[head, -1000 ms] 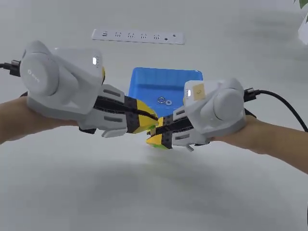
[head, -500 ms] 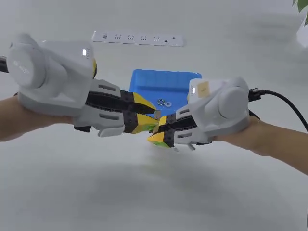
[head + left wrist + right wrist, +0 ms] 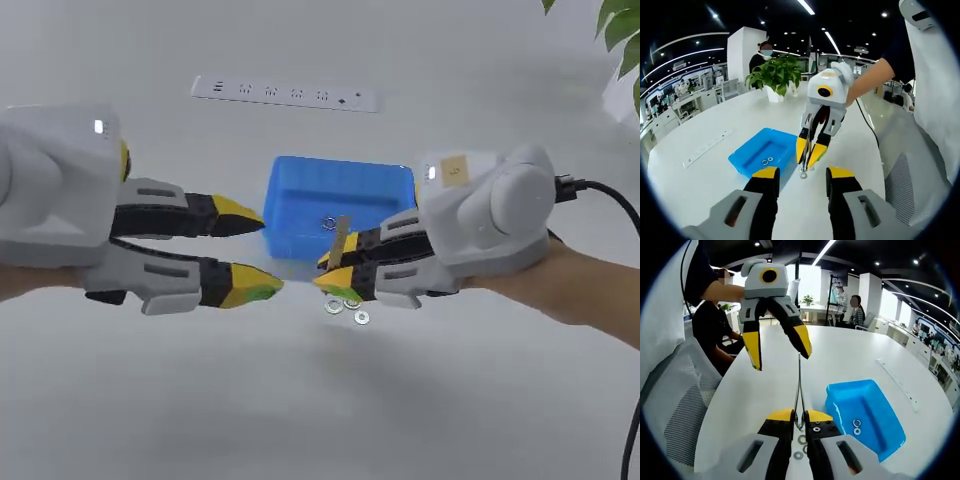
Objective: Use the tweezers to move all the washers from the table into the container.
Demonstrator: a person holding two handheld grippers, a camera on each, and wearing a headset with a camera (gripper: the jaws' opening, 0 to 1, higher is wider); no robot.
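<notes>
1. My right gripper (image 3: 330,275) is clamped tight on the tweezers (image 3: 340,240).
2. My left gripper (image 3: 262,252) gapes wide (gripping nothing).
3. Loose washers (image 3: 350,308) lie on the table (image 3: 300,400), just beside the blue container (image 3: 340,166).

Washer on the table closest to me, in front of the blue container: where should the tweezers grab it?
Probably its ring band. The washer lies flat on the table, so bring the tweezers, held in the right gripper, down from above, with one tip through the hole and the other outside the rim.
</notes>
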